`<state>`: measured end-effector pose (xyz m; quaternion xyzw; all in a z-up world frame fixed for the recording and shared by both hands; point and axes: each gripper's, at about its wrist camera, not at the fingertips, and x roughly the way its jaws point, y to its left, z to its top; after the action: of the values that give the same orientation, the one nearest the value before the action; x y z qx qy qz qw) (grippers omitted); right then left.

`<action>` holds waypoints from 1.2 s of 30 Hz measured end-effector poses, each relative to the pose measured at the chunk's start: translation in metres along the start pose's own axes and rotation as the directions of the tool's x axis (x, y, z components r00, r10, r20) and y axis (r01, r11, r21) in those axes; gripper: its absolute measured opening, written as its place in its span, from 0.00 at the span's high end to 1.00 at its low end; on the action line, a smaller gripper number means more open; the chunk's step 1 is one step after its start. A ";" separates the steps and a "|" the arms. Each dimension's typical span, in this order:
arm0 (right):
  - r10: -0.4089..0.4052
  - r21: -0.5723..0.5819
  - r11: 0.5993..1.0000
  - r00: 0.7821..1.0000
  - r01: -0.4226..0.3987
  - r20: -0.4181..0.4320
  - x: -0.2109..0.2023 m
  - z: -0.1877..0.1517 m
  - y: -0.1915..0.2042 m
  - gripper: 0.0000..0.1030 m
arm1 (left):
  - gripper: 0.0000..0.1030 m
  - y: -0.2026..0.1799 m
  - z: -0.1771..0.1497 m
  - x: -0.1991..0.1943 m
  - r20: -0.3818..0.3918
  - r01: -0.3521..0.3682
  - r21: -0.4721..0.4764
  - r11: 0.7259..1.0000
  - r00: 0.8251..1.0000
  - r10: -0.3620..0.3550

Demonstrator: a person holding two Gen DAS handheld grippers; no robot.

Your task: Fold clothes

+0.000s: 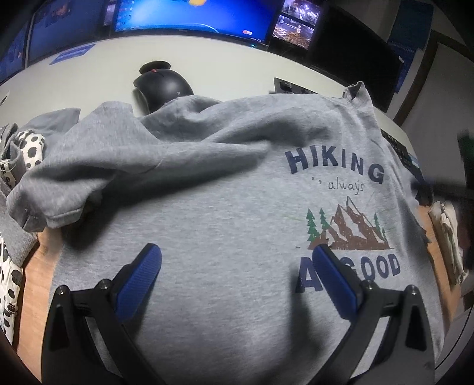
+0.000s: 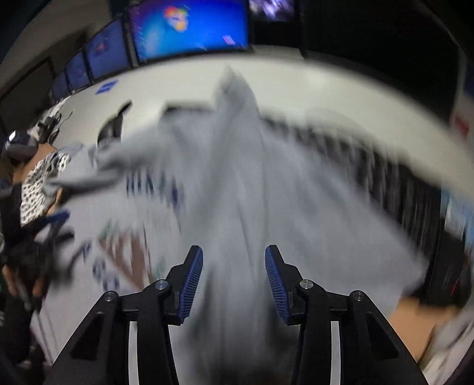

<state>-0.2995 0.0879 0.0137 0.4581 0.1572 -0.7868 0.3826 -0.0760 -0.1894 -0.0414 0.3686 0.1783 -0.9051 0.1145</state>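
A grey cotton T-shirt [image 1: 225, 207] printed with dark blue words "HIKING", "always" and "GOOD" around a picture of green pine trees and brown mountains lies spread across a light brown wooden tabletop [image 1: 38, 281], its printed front facing up. One short sleeve [image 1: 53, 207] is folded over toward the left edge of the shirt, and the cloth behind it is bunched into soft ridges. The left gripper [image 1: 235, 254], a black two-finger tool with ribbed blue pads, hangs just above the plain lower part of the shirt with its jaws spread wide and nothing between them; the right-hand pad covers part of the printed lettering. To the left of the shirt sits a white cloth with black spots [image 1: 31, 148], partly under other grey fabric. Behind the shirt stands a round black domed object [image 1: 163, 88] on a pale surface, and farther back a row of lit blue computer screens [image 1: 192, 17]. The right wrist view is heavily smeared by motion. The right gripper [image 2: 234, 260], of the same black and blue build, has its jaws partly apart above the grey shirt [image 2: 266, 192], which shows a raised fold running away from the fingers; the pads press on nothing.
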 end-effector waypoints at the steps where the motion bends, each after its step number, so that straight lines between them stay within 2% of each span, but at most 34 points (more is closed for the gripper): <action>1: -0.027 0.026 0.999 0.999 0.028 -0.031 0.004 -0.015 -0.017 0.57 | 0.01 -0.002 0.001 0.001 -0.004 -0.009 0.009 1.000 1.000 0.009; 2: -0.066 0.044 0.997 0.996 0.068 -0.058 0.007 -0.028 -0.031 0.57 | 0.00 -0.005 0.002 0.003 -0.007 -0.018 0.018 1.000 1.000 0.018; 4: -0.197 0.026 0.980 0.979 0.199 -0.053 0.012 -0.043 -0.060 0.52 | 0.00 -0.013 0.003 0.008 -0.025 -0.058 0.065 0.996 0.998 0.060; 5: -0.247 0.071 0.966 0.968 0.250 -0.053 0.010 -0.044 -0.077 0.34 | 0.00 -0.018 0.003 0.011 -0.034 -0.076 0.092 0.993 0.996 0.080; 6: -0.308 0.109 0.944 0.950 0.313 -0.055 0.007 -0.046 -0.092 0.25 | 0.00 -0.021 0.002 0.014 -0.040 -0.085 0.113 0.990 0.995 0.091; 7: -0.410 0.114 0.903 0.911 0.413 -0.055 0.001 -0.046 -0.098 0.26 | 0.00 -0.024 0.003 0.016 -0.044 -0.092 0.127 0.988 0.994 0.098; 9: -0.610 0.049 0.792 0.792 0.609 0.011 -0.012 -0.048 -0.092 0.26 | 0.01 -0.020 0.002 0.012 -0.046 -0.066 0.107 0.992 0.996 0.071; 10: -0.623 0.053 0.782 0.781 0.621 0.046 -0.024 -0.051 -0.085 0.26 | 0.01 -0.016 0.002 0.009 -0.044 -0.045 0.089 0.995 0.998 0.049; 11: -0.506 0.069 0.862 0.859 0.501 0.076 -0.035 -0.058 -0.075 0.26 | 0.01 -0.012 0.001 0.004 -0.053 -0.018 0.069 0.997 0.998 0.022; 12: -0.378 0.080 0.925 0.919 0.371 0.108 -0.046 -0.065 -0.064 0.26 | 0.01 -0.007 0.000 -0.002 -0.074 0.016 0.049 0.999 0.997 -0.012; 13: -0.243 0.087 0.969 0.960 0.233 0.141 -0.058 -0.072 -0.053 0.26 | 0.01 -0.003 -0.001 -0.007 -0.094 0.049 0.028 0.998 0.994 -0.046; 14: -0.122 0.079 0.991 0.978 0.110 0.167 -0.067 -0.079 -0.041 0.25 | 0.01 0.002 -0.003 -0.015 -0.105 0.072 0.018 0.997 0.992 -0.069; 16: 0.000 -0.030 1.000 0.986 0.006 0.168 -0.068 -0.104 -0.001 0.24 | 0.01 0.013 -0.009 -0.034 -0.101 0.089 0.025 0.996 0.991 -0.086; 18: 0.051 -0.113 0.993 0.988 -0.035 0.145 -0.058 -0.128 0.035 0.24 | 0.01 0.022 -0.017 -0.048 -0.092 0.048 0.051 0.998 0.995 -0.043; 20: 0.044 -0.168 0.986 0.990 -0.022 0.131 -0.044 -0.151 0.064 0.24 | 0.01 0.033 -0.029 -0.048 -0.131 -0.009 0.063 0.998 0.991 0.018; 21: 0.040 -0.195 0.981 0.991 -0.015 0.124 -0.037 -0.163 0.079 0.20 | 0.01 0.039 -0.035 -0.046 -0.155 -0.022 0.054 0.998 0.988 0.030; 23: 0.019 -0.248 0.969 0.993 0.010 0.114 -0.026 -0.183 0.105 0.17 | 0.01 0.041 -0.049 -0.048 -0.150 -0.060 0.095 0.994 0.986 0.074; 24: -0.025 -0.260 0.964 0.993 0.055 0.117 -0.029 -0.185 0.108 0.14 | 0.01 0.039 -0.056 -0.051 -0.136 -0.082 0.127 0.989 0.986 0.099; 25: -0.037 -0.237 0.969 0.993 0.062 0.109 -0.033 -0.183 0.103 0.11 | 0.00 0.038 -0.062 -0.051 -0.118 -0.117 0.159 0.980 0.984 0.136; 26: -0.041 -0.203 0.977 0.994 0.060 0.099 -0.034 -0.180 0.096 0.02 | 0.00 0.038 -0.067 -0.051 -0.095 -0.145 0.177 0.973 0.982 0.163; 28: -0.072 -0.172 0.981 0.993 0.088 0.092 -0.031 -0.175 0.089 0.01 | 0.01 0.043 -0.069 -0.053 -0.060 -0.137 0.173 0.975 0.987 0.149; 31: -0.121 -0.100 0.986 0.988 0.131 0.098 -0.037 -0.164 0.066 0.01 | 0.01 0.050 -0.065 -0.056 -0.056 -0.122 0.132 0.984 0.990 0.130; 34: -0.217 -0.045 0.974 0.968 0.224 0.129 -0.053 -0.166 0.056 0.01 | 0.01 0.053 -0.071 -0.081 -0.059 -0.051 0.101 0.994 0.997 0.058; 36: -0.206 -0.080 0.972 0.963 0.222 0.173 -0.074 -0.181 0.067 0.01 | 0.01 0.054 -0.078 -0.101 -0.054 -0.021 0.095 0.995 0.998 0.026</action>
<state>-0.1195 0.1864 -0.0134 0.3528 0.2123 -0.8498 0.3290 0.0621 -0.1992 -0.0345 0.4004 0.1339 -0.9007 0.1024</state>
